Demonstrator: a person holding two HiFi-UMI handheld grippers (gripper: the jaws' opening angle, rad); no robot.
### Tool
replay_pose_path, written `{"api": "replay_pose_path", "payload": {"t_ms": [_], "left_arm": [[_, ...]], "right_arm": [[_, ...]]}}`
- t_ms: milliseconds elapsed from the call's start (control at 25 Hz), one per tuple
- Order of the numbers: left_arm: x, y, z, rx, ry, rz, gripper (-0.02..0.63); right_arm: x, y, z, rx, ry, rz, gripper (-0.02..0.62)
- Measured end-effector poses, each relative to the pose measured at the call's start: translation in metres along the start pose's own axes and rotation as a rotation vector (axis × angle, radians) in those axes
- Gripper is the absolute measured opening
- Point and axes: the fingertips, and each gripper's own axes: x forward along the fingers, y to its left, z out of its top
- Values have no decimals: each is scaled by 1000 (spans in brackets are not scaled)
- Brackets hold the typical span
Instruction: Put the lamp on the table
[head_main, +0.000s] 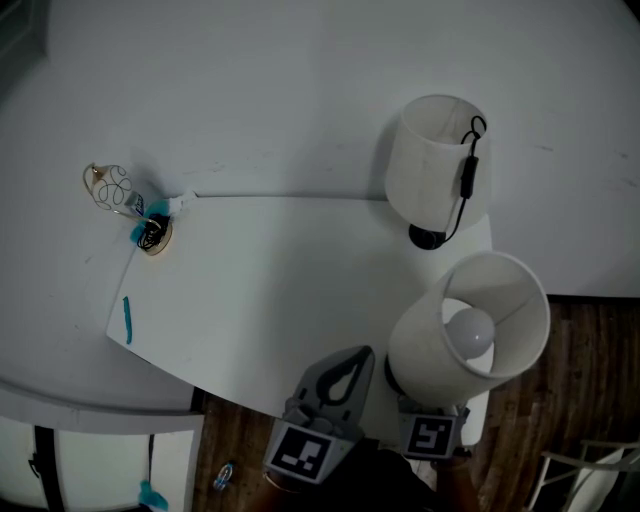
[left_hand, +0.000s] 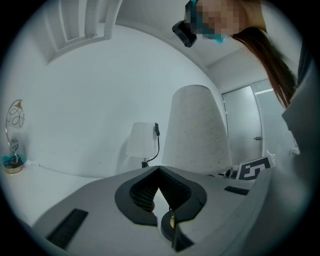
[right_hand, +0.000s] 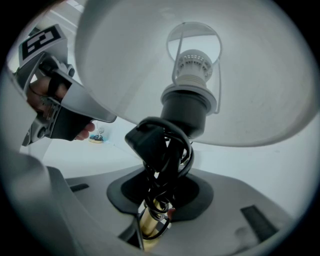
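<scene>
Head view puts two tools side by side at 6 o'clock, nearest the bottom edge. The left tool (head_main: 352, 358) reaches over the near edge of the white tabletop (head_main: 270, 300). Its jaws are pressed together with nothing between them, and the left gripper view shows the ribbed pads meeting at the tip.

The right tool (right_hand: 160, 197) sits just to its right at 5 o'clock, with its jaws tucked under a lampshade in the head view. In the right gripper view those jaws are clamped partway closed on the brass stem (right_hand: 149, 222) of the lamp (head_main: 425, 350). A black cord (right_hand: 162, 150) is bundled round the stem just above them. The lamp rises straight out of this tool, its white shade directly over the jaws. One bulb (head_main: 470, 333) shows through the open top of the shade. The lamp hangs at 4 o'clock, over the tabletop's near right corner and partly over the wooden floor (head_main: 570, 400). Whether its base touches the tabletop cannot be told.

Two lamps are in sight. The second lamp (head_main: 435, 165) stands farther off at 1 o'clock, on a black base at the far right corner, with a switched cord hanging down its shade. The two shades are near each other but apart.

One teal mark (head_main: 127, 320) lies at 8 o'clock on the tabletop. Farthest left, at 10 o'clock by the far left corner, is one wire ornament (head_main: 110, 187).
</scene>
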Motion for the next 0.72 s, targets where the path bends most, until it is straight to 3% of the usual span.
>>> {"api": "replay_pose_path", "payload": {"t_ms": [720], "left_arm": [[4, 4, -3, -10, 0, 2, 3]], "right_arm": [[4, 4, -7, 2, 10, 8, 111]]}}
